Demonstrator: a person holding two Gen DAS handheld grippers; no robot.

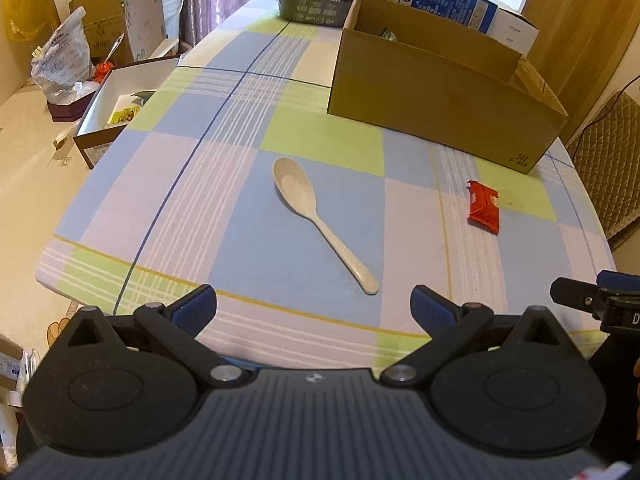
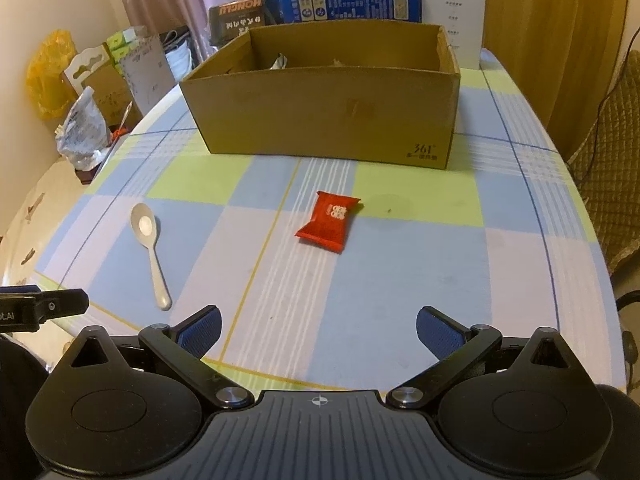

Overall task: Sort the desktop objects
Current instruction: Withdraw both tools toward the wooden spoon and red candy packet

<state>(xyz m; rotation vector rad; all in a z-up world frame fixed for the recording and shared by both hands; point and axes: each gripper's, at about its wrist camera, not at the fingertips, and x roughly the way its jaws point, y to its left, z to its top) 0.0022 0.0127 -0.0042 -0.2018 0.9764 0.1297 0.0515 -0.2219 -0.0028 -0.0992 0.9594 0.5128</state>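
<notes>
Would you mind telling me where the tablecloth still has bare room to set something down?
Bare cloth lies between the spoon and the red packet, and right of the packet toward the table edge. The near strip before both open grippers is free too. It is crowded behind the cardboard box, where cartons stack.

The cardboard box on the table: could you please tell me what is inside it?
Over the rim of the cardboard box, only the tops of a few light scraps or wrappers show. Its front wall hides the floor, so the rest of the contents cannot be seen.
</notes>
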